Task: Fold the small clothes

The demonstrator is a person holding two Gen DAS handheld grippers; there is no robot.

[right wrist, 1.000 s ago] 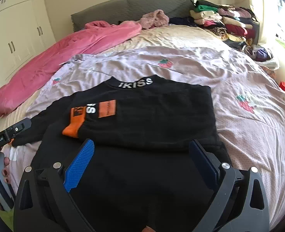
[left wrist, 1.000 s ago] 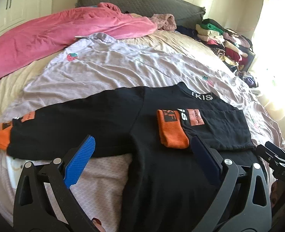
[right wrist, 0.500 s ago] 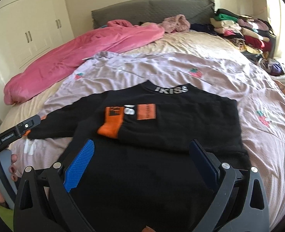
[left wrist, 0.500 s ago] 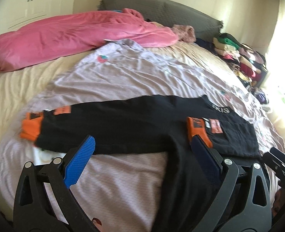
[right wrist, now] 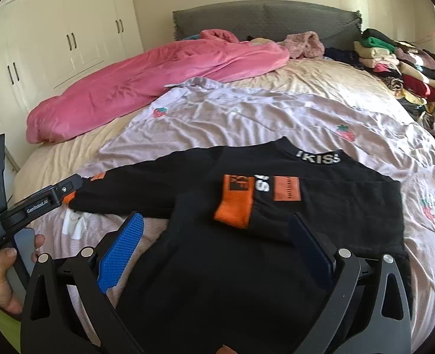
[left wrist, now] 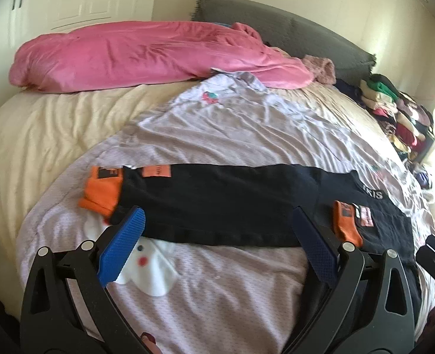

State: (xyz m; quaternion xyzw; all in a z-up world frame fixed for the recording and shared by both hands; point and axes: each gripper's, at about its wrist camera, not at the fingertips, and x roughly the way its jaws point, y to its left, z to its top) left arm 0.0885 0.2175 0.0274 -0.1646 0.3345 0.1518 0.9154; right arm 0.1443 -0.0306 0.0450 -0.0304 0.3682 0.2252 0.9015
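a black sweatshirt (right wrist: pixel 246 265) lay flat on a lilac sheet (right wrist: pixel 246 118) with strawberry prints, spread over the bed (left wrist: pixel 40 135). its collar, printed with white letters, pointed toward the grey headboard (right wrist: pixel 264 17). the right sleeve was folded across the chest, so its orange cuff (right wrist: pixel 235 209) rested near the middle of the garment, beside an orange patch (right wrist: pixel 286 188). the left sleeve (left wrist: pixel 211 200) stayed stretched out to the side, and its own orange cuff (left wrist: pixel 102 191) lay at the far end on the sheet. a small white cloth (left wrist: pixel 149 265) with coloured dots lay on the sheet just beside this sleeve, partly under its edge.

the left hand-held gripper (left wrist: pixel 217 247) hovered over the stretched sleeve with its 2 blue fingers spread wide, gripping nothing. the right hand-held gripper (right wrist: pixel 217 244) was above the lower body of the sweatshirt, also spread wide and empty. in the right wrist view, a person's hand (right wrist: pixel 2 277) held the handle of the left tool at the left edge of the frame.

a pink blanket (right wrist: pixel 146 79) lay bunched along the far side of the bed. a stack of folded clothes (right wrist: pixel 394 62) stood at the far right corner, near the headboard. a white wardrobe (right wrist: pixel 64 29) stood against the wall behind the bed.
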